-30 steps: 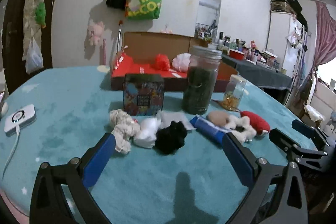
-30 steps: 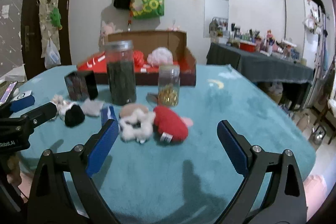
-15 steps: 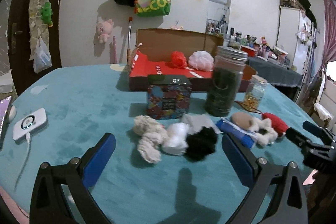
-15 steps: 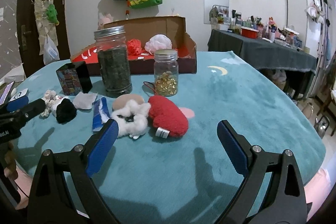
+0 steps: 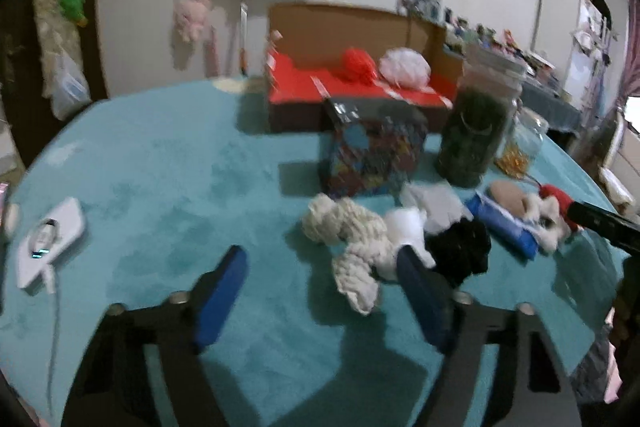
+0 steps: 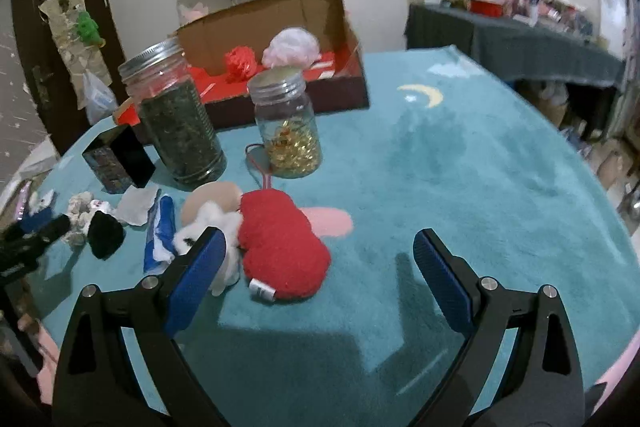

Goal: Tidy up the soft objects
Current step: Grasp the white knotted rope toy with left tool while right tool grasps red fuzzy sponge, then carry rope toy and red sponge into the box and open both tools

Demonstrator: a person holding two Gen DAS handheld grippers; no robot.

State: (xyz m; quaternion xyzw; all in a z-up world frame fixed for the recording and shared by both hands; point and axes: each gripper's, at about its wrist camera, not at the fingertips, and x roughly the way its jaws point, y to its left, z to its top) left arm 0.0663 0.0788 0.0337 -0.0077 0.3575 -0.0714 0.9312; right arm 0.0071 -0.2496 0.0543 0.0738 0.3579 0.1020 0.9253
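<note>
The table (image 6: 460, 155), covered in teal plush, is carrying everything. At its far side the box (image 6: 280, 27), an open carton with a red floor, is already holding a red puff (image 6: 240, 62) and a pink puff (image 6: 295, 47), so it is probably serving as the bin for soft things. In front of it a tall jar (image 6: 176, 115) of dark leaves, a small jar (image 6: 289, 131) of gold bits and a patterned tin (image 5: 374, 151) are standing, hard goods that are likely staying put.

The soft things are lying in a loose row near the front edge. In the right wrist view the red plush (image 6: 282, 247) is lying just ahead of the right gripper (image 6: 318, 269), nearer its left-hand finger, touching a white fluffy toy (image 6: 216, 227). The right gripper is spread wide and gripping nothing.

In the blurred left wrist view the rope knot (image 5: 352, 247), a white ball (image 5: 408, 231) and a black pom (image 5: 460, 247) are bunched together, lying up against the right-hand finger of the left gripper (image 5: 322, 285). Its jaws are gaping too, with only bare cloth between them.

As I judge it, the approach to a first pick is in hand. The next move is calling for the right gripper shifting leftward to centre on the red plush, then lowering and closing gently, since plush squashes and may drag the white toy along
</note>
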